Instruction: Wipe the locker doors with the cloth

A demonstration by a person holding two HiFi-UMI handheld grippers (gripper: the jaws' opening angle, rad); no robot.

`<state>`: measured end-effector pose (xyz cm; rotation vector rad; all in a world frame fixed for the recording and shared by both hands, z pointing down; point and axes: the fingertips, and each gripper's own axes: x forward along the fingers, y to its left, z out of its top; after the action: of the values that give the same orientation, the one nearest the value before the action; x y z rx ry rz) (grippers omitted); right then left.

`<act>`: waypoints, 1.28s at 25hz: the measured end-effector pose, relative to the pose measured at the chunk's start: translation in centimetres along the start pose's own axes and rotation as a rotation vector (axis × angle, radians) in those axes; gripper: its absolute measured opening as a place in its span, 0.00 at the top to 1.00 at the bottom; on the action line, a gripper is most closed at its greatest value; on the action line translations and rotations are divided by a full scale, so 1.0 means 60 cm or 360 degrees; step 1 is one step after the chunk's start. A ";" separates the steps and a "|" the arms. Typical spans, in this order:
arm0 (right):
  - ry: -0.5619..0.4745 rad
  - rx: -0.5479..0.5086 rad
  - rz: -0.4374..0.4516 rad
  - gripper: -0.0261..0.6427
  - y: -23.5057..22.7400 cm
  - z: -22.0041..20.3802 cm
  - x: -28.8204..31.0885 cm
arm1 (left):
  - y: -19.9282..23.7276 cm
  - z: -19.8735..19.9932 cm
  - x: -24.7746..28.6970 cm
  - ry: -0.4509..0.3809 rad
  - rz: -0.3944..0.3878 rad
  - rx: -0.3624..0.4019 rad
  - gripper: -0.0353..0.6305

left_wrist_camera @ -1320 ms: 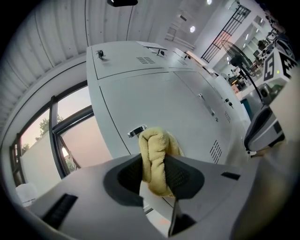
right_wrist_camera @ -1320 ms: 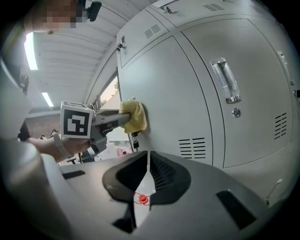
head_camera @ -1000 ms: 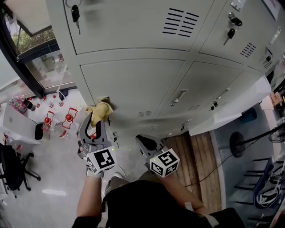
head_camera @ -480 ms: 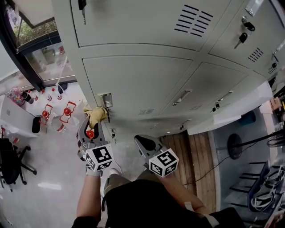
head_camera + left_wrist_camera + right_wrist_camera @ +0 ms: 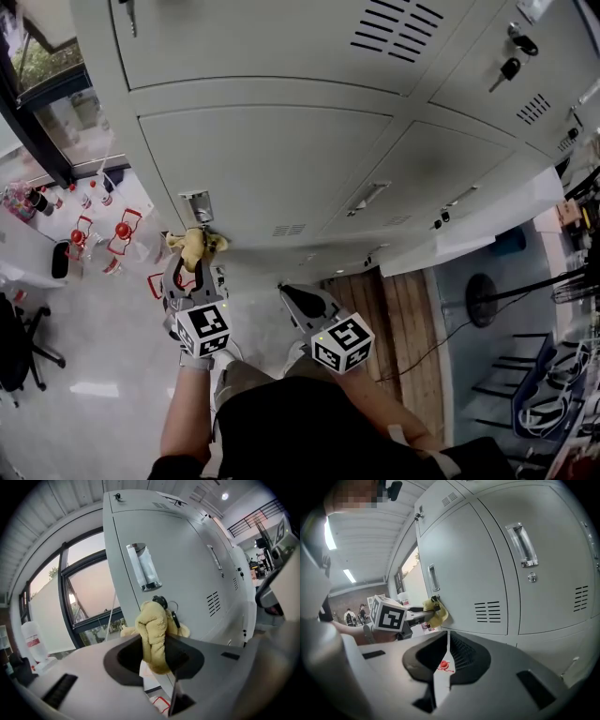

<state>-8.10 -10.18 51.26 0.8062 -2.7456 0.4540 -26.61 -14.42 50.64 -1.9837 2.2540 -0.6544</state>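
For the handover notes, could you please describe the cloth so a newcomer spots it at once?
On the grey lockers, find the bottom-left door and the key under its handle. The cloth, pinched in the left gripper, sits there: the only yellow thing.

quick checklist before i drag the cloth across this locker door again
1. Cloth gripped: the left gripper is shut on the yellow cloth, with a good wad between its jaws. Ok.
2. Cloth on the surface: it sits against the lower door, just below the handle. Ok.
3. Path free of snags: a key sticks out of the lock right behind the cloth and could catch it. Not ok.
4. Right gripper out of the way: shut, empty, held back from the door. Ok.
5. Door shut flush: looks so. Ok.
6. Dirt left on the door: cannot tell.
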 end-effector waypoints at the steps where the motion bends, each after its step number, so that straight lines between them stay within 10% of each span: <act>1: 0.0005 -0.0001 -0.0005 0.92 -0.004 -0.002 -0.004 | -0.006 -0.002 0.002 0.0004 -0.0005 -0.0031 0.78; 32: 0.0031 -0.0040 -0.0034 0.92 -0.093 -0.007 -0.075 | -0.087 0.040 0.008 -0.0124 0.0071 -0.0578 0.78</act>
<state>-1.22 -12.33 51.49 0.8197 -2.7167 0.4204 -21.03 -15.95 50.42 -2.0508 2.5038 -0.1659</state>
